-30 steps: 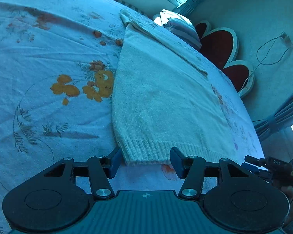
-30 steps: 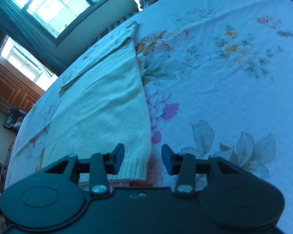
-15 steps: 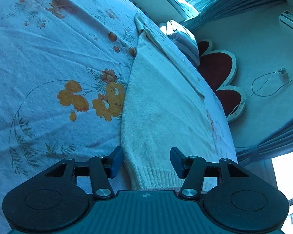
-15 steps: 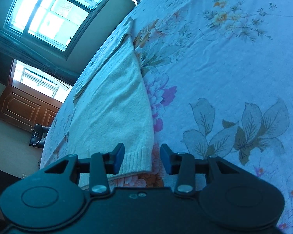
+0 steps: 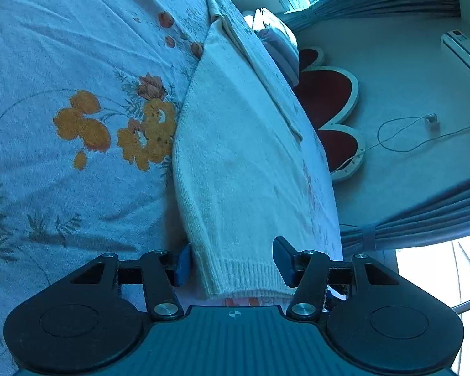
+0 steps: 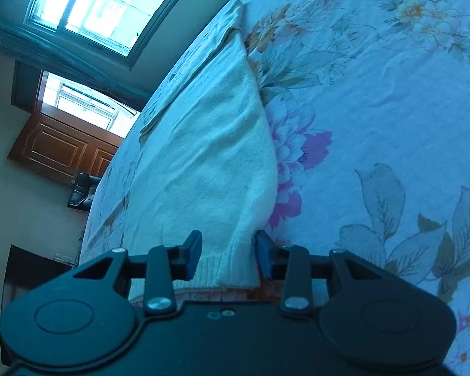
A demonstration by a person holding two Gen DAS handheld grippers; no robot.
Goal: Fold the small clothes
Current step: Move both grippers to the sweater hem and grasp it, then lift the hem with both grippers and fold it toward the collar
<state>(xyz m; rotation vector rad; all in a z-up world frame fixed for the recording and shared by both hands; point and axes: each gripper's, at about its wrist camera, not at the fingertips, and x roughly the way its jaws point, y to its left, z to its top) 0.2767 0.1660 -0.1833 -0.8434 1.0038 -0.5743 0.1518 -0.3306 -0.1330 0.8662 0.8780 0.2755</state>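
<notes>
Sweater (image 5: 244, 163) lies flat on the floral bedsheet (image 5: 62, 62), running from frame bottom toward the top centre. My left gripper (image 5: 232, 261) stands half open around its ribbed hem, pads not pressing. My right gripper (image 6: 227, 255) has just been closing, narrower, straddling the hem's other corner, right pad touching the knit edge

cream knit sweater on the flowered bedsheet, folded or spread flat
Partly folded. The cream knit sweater lies as a narrow panel with a sleeve laid along its body; its ribbed hem is not yet brought up.
</notes>
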